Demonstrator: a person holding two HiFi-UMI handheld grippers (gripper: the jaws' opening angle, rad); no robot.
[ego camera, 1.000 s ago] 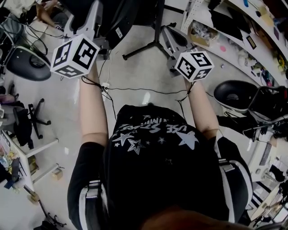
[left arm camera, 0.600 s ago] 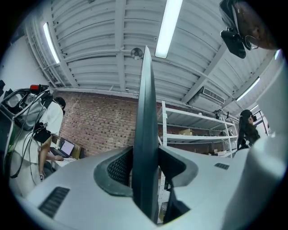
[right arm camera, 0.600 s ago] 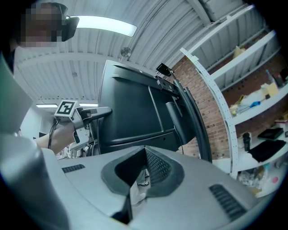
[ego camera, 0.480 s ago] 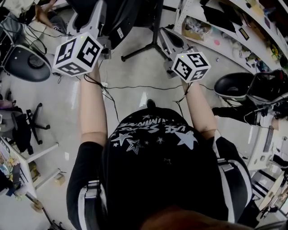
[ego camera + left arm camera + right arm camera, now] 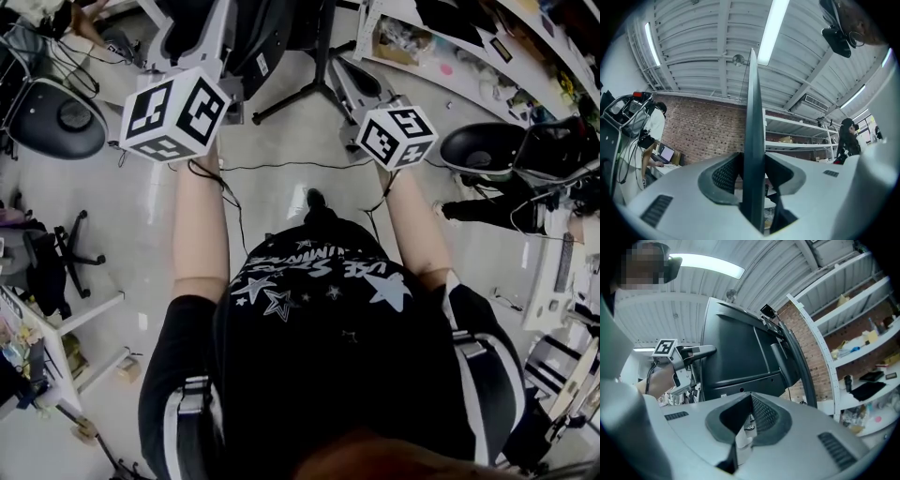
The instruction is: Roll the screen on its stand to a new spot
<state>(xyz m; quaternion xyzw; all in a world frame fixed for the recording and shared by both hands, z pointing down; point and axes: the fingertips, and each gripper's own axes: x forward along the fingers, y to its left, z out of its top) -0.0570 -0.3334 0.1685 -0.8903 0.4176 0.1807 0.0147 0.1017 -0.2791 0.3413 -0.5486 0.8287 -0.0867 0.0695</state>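
Left tool (image 5: 753, 171) pinches the thin edge of the screen (image 5: 753, 108), which is upright on its stand (image 5: 291, 104) ahead; right tool (image 5: 750, 401) closed, seemingly empty, behind it: lopsided push may slip the clamp or snag the floor cable (image 5: 281, 166).

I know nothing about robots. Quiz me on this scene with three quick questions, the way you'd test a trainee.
1. True or false: the left tongs are closed on the thin edge of the screen.
2. In the right gripper view, which part of the screen shows? A) a lit picture on its front B) its dark back C) none of it
3. Fill in: the cube on the left gripper is covered with black-and-white square ____.

Key: 1 true; 2 B; 3 markers.
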